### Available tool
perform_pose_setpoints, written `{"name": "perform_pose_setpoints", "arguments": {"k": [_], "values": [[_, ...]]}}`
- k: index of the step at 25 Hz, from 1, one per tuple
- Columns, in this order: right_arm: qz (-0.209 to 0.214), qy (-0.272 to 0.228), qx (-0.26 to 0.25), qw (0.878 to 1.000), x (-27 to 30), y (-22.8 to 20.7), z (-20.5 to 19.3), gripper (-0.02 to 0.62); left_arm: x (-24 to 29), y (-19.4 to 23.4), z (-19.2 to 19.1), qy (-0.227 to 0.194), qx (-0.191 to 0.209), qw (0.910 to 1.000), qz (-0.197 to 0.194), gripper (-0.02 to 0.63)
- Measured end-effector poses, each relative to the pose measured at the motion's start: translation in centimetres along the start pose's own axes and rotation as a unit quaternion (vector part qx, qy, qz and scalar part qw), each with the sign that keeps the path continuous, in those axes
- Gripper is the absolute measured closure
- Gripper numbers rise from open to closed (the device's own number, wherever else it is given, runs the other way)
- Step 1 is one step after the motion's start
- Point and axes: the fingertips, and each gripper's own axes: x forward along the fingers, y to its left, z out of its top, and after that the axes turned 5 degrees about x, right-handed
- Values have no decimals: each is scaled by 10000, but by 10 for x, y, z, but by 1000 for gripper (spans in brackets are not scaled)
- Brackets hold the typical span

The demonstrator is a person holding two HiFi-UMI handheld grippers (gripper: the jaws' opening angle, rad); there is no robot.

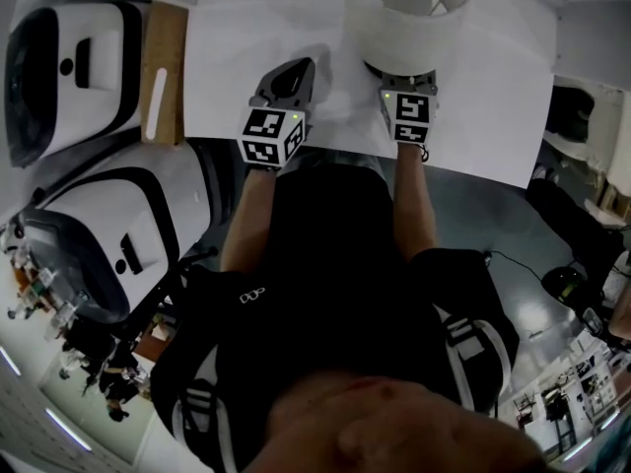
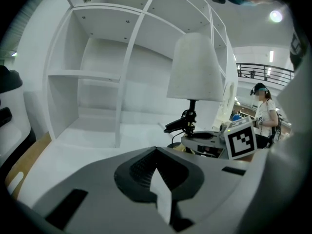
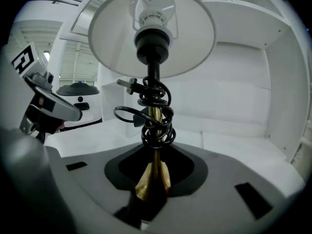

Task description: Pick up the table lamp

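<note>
The table lamp [image 1: 409, 13] has a white shade, a thin brass stem [image 3: 155, 116] and a black cord coiled round the stem. It is on the white table [image 1: 256, 57] at the far right in the head view. My right gripper [image 3: 152, 184] is shut on the flared brass foot of the stem, under the shade. The left gripper view shows the lamp [image 2: 195, 67] upright with the right gripper [image 2: 209, 140] at its base. My left gripper [image 1: 291, 75] hovers to the lamp's left, open, with nothing between its jaws; bare table shows through the narrow gap [image 2: 161, 189].
A white shelving unit [image 2: 122, 72] with open compartments stands behind the lamp. A wooden board [image 1: 163, 67] lies along the table's left edge, with white machine housings [image 1: 69, 57] beyond it. A person [image 2: 265, 113] stands in the background at the right.
</note>
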Motion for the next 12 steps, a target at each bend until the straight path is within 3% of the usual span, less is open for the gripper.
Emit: {"name": "perform_pose_setpoints", "arguments": {"k": [12], "values": [[12,-445,127,9989,-43,-9,51,489,24,-24,40,-425,124,9983,-388,600]]}}
